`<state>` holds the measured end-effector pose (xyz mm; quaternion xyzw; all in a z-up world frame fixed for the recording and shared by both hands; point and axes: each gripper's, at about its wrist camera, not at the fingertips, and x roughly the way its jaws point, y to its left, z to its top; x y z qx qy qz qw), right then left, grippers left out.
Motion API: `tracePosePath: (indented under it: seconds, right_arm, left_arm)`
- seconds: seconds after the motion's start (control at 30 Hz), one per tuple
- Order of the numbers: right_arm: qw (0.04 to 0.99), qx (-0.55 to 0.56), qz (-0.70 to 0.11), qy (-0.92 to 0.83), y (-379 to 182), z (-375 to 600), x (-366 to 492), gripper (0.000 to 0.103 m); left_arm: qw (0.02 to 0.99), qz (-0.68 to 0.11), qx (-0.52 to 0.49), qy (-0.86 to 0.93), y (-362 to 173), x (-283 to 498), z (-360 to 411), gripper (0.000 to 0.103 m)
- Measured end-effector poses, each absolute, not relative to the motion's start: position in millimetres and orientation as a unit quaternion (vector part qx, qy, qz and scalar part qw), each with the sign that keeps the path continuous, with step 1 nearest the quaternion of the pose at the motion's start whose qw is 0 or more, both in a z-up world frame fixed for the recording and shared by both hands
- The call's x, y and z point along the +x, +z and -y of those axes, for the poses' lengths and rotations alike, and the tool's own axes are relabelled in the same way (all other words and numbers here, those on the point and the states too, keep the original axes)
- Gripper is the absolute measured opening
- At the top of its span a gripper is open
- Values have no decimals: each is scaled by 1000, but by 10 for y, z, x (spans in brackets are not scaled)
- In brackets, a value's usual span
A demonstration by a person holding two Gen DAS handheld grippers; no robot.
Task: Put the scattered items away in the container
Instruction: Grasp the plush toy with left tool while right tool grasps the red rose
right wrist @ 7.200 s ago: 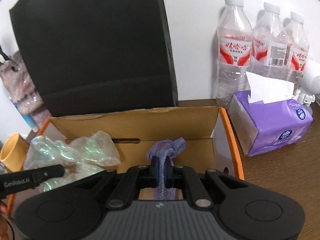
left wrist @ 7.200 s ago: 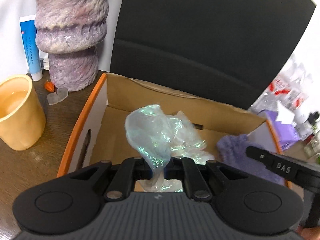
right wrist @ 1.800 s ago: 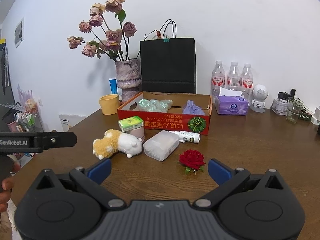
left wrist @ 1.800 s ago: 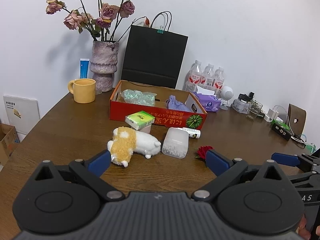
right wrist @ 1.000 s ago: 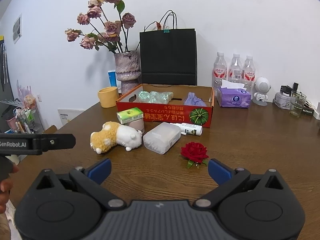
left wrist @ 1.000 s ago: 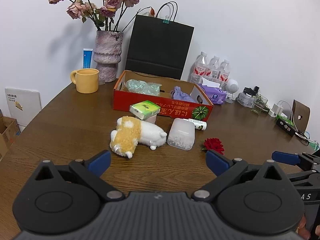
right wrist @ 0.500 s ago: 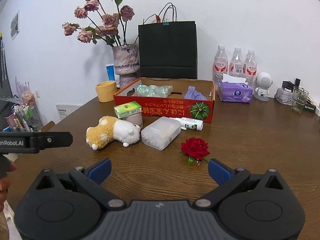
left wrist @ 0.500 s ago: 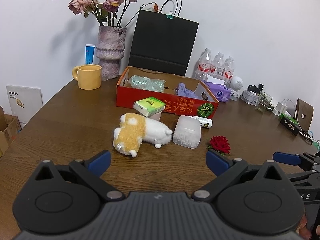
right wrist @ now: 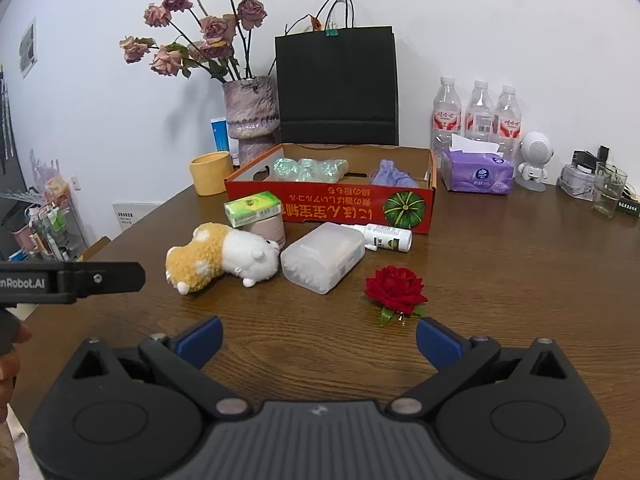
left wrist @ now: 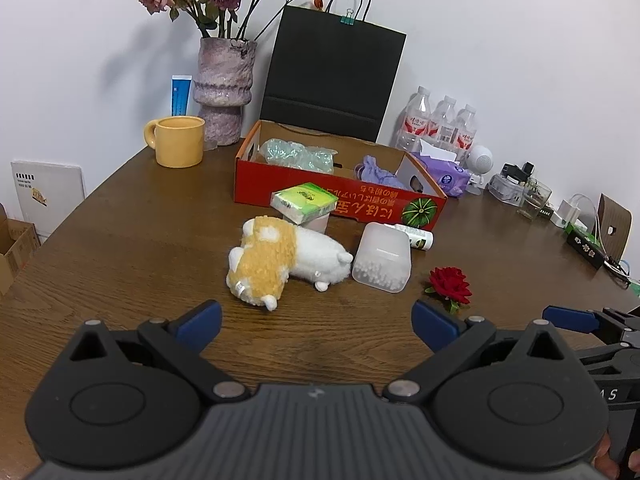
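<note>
A red cardboard box (left wrist: 340,204) sits at the far middle of the brown table (left wrist: 120,248), open at the top. Inside it, on the left, lies a crumpled shiny plastic bag (left wrist: 296,154); on the right lies a bundle of purple cloth (left wrist: 376,172).

The rest of the loose things lie on the table near the box's front wall. A green tissue pack (left wrist: 304,202) rests on top of a small pink tub (right wrist: 269,229), just in front of the box. Nearer lies a yellow and white plush toy (left wrist: 280,258) on its side, with a clear plastic case (left wrist: 382,256) of cotton swabs beside it on the right. A small white bottle (right wrist: 388,237) lies flat between that case and the box. A red rose (right wrist: 395,285) lies alone, nearer and to the right.

The left gripper (left wrist: 316,322) and the right gripper (right wrist: 319,339) both hover over the near table with jaws spread wide, holding nothing.
</note>
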<state>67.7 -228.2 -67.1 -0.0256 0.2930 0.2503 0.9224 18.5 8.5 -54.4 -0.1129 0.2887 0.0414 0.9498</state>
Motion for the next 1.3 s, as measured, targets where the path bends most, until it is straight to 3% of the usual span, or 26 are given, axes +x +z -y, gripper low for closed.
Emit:
tracePosePath:
  seconds: [1.3]
  right_arm:
    - [932,-33,-293,210,-1075,2246,1504,103]
  left_arm:
    - [946,-307,-87,64,-848,818,-318,103]
